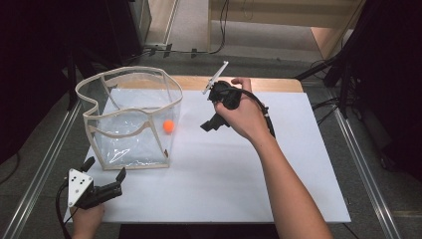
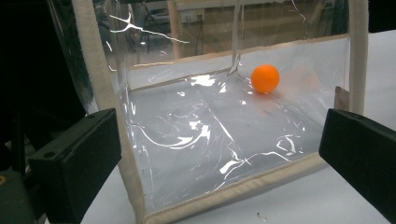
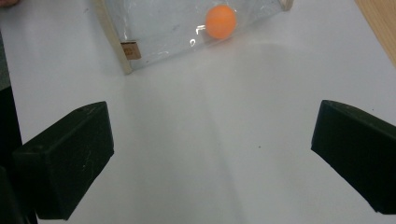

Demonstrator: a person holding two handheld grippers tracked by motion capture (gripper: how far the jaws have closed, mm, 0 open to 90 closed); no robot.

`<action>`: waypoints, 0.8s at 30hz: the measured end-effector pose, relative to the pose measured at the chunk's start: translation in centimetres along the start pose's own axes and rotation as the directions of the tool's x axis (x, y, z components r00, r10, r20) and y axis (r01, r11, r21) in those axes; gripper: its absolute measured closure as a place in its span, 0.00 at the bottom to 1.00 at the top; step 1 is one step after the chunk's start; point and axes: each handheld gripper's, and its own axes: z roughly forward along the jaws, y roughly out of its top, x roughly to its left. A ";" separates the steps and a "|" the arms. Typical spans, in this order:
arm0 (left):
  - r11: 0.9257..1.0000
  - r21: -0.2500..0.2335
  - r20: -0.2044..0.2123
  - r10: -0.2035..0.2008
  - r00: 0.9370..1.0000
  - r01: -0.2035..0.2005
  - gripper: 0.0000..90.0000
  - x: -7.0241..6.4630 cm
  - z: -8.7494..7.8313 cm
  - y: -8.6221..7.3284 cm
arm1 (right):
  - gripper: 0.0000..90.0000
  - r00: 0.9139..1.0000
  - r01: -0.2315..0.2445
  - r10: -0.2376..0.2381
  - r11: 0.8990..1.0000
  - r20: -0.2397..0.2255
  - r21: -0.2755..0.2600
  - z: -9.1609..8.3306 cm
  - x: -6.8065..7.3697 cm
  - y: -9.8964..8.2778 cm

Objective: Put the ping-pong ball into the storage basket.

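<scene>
A clear plastic bin (image 1: 130,115) with beige fabric trim stands on the left of a white sheet (image 1: 224,174). An orange ball (image 1: 169,126) lies inside it, against the right wall. My left gripper (image 1: 105,168) sits near the sheet's front-left corner, open and empty, facing the bin's front wall (image 2: 201,140) with the ball (image 2: 265,78) behind it. My right gripper (image 1: 209,112), held by a hand, hovers just right of the bin. Its jaws are wide open and empty over the sheet (image 3: 210,140). The ball (image 3: 221,21) shows through the bin wall ahead.
The sheet covers a wooden table (image 1: 268,83) whose bare edge shows at the back. Metal rails (image 1: 45,164) run along both sides of the table. Dark stands and cables (image 1: 343,64) crowd the floor at the back and right.
</scene>
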 end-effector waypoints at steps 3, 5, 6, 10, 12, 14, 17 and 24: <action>1.000 -0.004 0.001 -0.003 1.000 0.003 0.00 0.0 0.0 0.0 | 0.00 1.000 -0.005 0.005 1.000 0.000 0.002 0.2 0.1 -0.6; 1.000 -0.004 0.001 -0.003 1.000 0.003 0.00 0.0 0.0 0.0 | 0.00 1.000 -0.018 0.018 1.000 0.001 0.004 0.3 0.1 -1.1; 1.000 -0.002 0.000 -0.001 1.000 0.001 0.00 0.0 0.0 0.0 | 0.00 1.000 -0.018 0.018 1.000 0.001 0.003 0.4 0.1 -1.3; 1.000 0.000 -0.001 0.001 1.000 -0.001 0.00 0.0 0.0 0.0 | 0.00 1.000 -0.020 0.020 1.000 0.002 0.002 0.5 0.2 -2.2; 1.000 0.000 -0.001 -0.001 1.000 0.001 0.00 0.0 0.0 0.0 | 0.00 1.000 -0.025 0.025 1.000 0.004 -0.002 0.4 0.3 -2.6; 1.000 0.000 -0.002 0.001 1.000 -0.001 0.00 0.0 0.0 0.0 | 0.00 0.999 -0.036 0.036 0.999 0.006 0.002 0.3 0.3 -3.0; 1.000 0.002 -0.004 0.002 1.000 -0.002 0.00 0.0 0.0 0.0 | 0.00 0.999 -0.030 0.030 1.000 0.015 -0.009 0.1 0.3 -3.6; 1.000 0.001 0.001 0.001 1.000 -0.001 0.00 0.0 0.0 0.0 | 0.00 0.998 -0.050 0.050 0.999 0.023 -0.012 -0.1 0.4 -5.3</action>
